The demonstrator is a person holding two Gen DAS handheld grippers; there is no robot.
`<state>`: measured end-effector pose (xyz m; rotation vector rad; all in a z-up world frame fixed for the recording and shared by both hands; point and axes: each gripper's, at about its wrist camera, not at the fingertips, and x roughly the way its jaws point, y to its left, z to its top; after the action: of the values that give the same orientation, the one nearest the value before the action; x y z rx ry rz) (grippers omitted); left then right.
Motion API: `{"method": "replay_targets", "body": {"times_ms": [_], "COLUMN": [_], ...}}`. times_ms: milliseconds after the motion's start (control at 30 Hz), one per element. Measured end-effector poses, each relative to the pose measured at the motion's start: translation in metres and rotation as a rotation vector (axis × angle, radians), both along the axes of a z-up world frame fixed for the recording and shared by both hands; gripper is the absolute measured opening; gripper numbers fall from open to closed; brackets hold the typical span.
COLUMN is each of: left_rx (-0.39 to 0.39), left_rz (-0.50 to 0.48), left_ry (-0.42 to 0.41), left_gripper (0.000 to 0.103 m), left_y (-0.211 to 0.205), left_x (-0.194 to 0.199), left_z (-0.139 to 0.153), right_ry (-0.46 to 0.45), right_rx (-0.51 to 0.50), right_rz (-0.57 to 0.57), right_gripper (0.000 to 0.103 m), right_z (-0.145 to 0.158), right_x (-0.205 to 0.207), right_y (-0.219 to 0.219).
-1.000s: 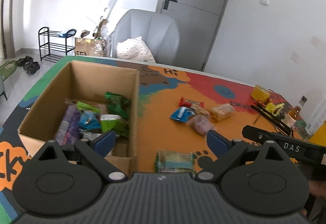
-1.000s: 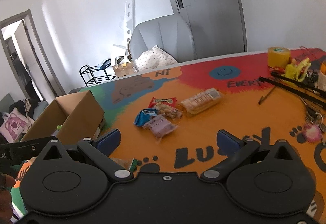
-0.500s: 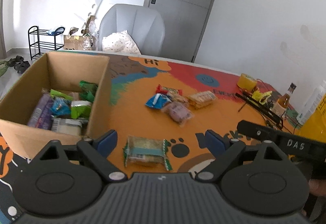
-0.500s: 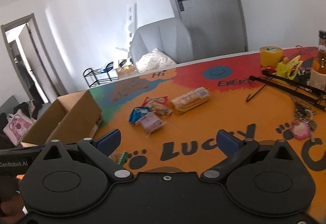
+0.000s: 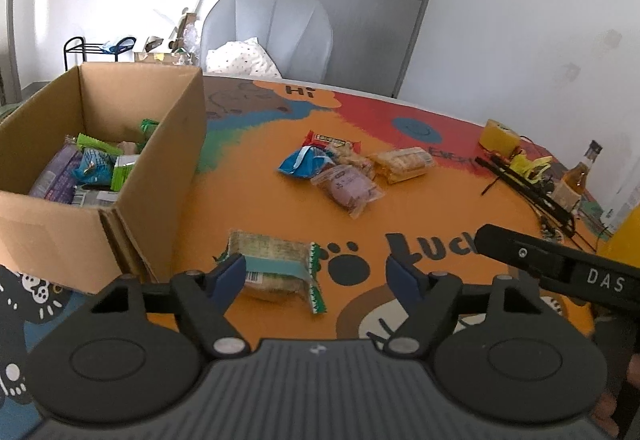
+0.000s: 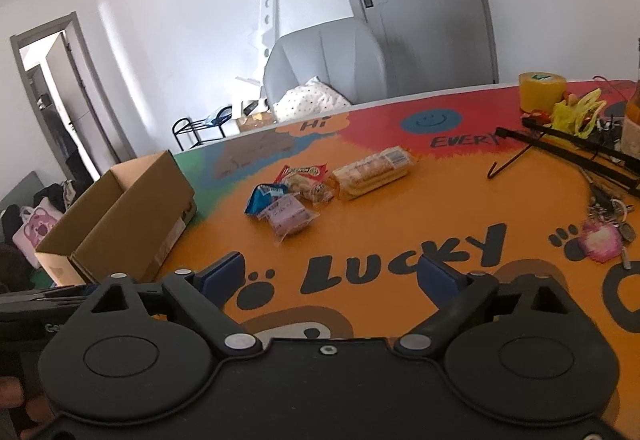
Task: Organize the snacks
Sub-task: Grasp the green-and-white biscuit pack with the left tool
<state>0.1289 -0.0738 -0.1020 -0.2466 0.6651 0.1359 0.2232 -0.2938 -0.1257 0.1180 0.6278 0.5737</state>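
A cardboard box point(image 5: 168, 176) with several snack packs inside stands at the table's left; it also shows in the right wrist view point(image 6: 132, 216). A green-edged cracker pack point(image 5: 276, 264) lies on the orange table beside the box. My left gripper point(image 5: 316, 276) is open and empty, low over that pack, its left fingertip at the pack's left end. A cluster of snacks lies mid-table: a blue pack point(image 5: 304, 164), a purple pack point(image 5: 348, 188), a red pack point(image 5: 330, 139) and a long biscuit pack point(image 5: 402, 162). My right gripper point(image 6: 332, 276) is open and empty, short of the cluster point(image 6: 296, 196).
A yellow tape roll point(image 6: 540, 90), a bottle point(image 5: 572, 180), black rods point(image 6: 572, 148) and keys point(image 6: 604, 228) crowd the table's right side. A grey chair point(image 5: 276, 36) stands behind the table. The right gripper's body point(image 5: 560, 260) crosses the left wrist view at right.
My left gripper has moved right from over the box and come down to the green-edged cracker pack. My right gripper has shifted slightly right and lower over the table.
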Motion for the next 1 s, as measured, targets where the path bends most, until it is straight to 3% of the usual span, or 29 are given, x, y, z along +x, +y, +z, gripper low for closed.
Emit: {"method": "replay_targets", "body": {"times_ms": [100,367,467,733,1000], "left_rx": [0.018,0.032,0.058,0.121,0.157], "left_rz": [0.007,0.023,0.032,0.063,0.033], "left_ry": [0.000,0.029,0.028,0.026,0.041], "left_gripper": [0.076,0.071,0.071,0.071,0.072], "left_y": [-0.001,-0.002,-0.002,-0.002,0.003], "left_x": [0.003,0.018,0.022,0.029,0.040], "left_z": [-0.008,-0.025,-0.027,-0.028,-0.031], "right_ry": [0.005,0.026,0.044,0.064,0.088], "right_rx": [-0.017,-0.033,-0.024,-0.014,-0.008], "right_rz": [0.021,0.045,0.053,0.053,0.047], "right_gripper": [0.087,0.087,0.078,0.078,0.078], "right_z": [-0.004,-0.014,-0.018,-0.023,-0.028], "right_x": [0.003,0.010,0.015,0.023,0.029], "right_y": [0.004,0.007,0.006,0.008,0.011]}}
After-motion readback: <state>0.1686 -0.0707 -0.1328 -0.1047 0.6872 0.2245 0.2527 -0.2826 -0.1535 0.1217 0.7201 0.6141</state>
